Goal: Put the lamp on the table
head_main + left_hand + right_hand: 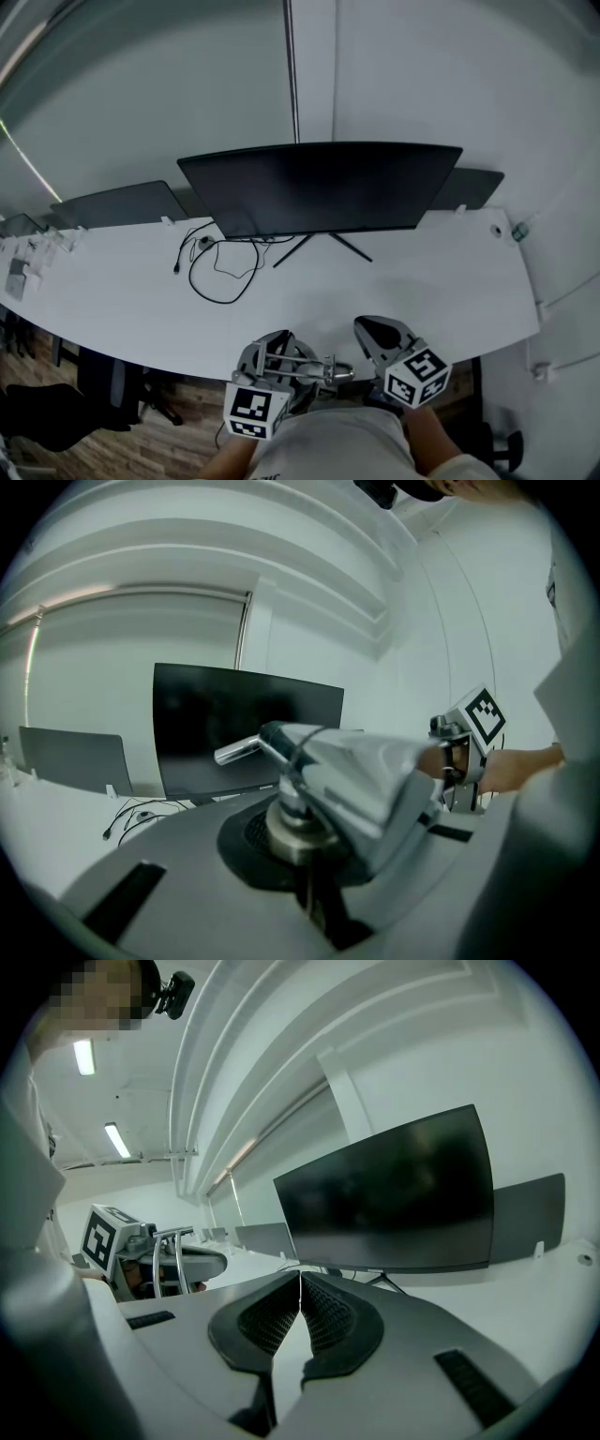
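Note:
The lamp (309, 367), a folded silver metal piece with thin rods and a round joint, hangs at the near edge of the white table (441, 281), close to my body. My left gripper (281, 349) is shut on it; in the left gripper view the lamp's joint and silver head (352, 775) fill the space between the jaws. Just to its right, my right gripper (372, 328) is shut with nothing in it, its ribbed pads (323, 1316) meeting. From the right gripper view the lamp's rods (167, 1262) show at the left.
A wide dark monitor (319, 187) stands on thin legs at the table's back middle. A black cable loop (220, 272) lies left of its stand. More screens (117, 204) sit to the left and right behind. A dark chair (56, 412) stands on the floor at the left.

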Demonstrator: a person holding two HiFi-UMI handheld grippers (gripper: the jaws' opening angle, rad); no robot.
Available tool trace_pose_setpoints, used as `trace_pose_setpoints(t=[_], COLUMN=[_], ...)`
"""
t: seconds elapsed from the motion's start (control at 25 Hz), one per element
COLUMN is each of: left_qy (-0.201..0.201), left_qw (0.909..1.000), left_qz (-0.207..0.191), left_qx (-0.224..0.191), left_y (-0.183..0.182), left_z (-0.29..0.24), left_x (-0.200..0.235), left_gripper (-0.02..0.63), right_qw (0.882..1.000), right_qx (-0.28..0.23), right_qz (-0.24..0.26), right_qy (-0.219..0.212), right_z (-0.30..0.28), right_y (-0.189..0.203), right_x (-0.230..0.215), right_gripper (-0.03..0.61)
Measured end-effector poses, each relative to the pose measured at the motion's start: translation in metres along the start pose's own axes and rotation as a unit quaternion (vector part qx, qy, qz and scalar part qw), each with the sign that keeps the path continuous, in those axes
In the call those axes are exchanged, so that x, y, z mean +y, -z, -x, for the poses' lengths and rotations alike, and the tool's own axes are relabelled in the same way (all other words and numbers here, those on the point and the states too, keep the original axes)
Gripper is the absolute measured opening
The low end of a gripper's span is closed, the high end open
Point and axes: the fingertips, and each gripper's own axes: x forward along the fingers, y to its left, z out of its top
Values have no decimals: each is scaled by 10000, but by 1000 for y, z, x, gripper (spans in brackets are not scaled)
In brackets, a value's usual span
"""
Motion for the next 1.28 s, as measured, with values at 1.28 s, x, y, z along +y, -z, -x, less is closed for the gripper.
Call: trace_pose_setpoints(t=[1.28], left_qy=[296], left_qw=[9995], left_qz=[-105], left_qx=[-29], left_y=[-29], left_z=[-54], left_x=[14], left_gripper=[18], right_qw=[9989], right_qx=[62], right_qz=[-255], right_qy=[392], right_z=[-12], right_y=[-13], right_x=[-42], right_gripper=[32])
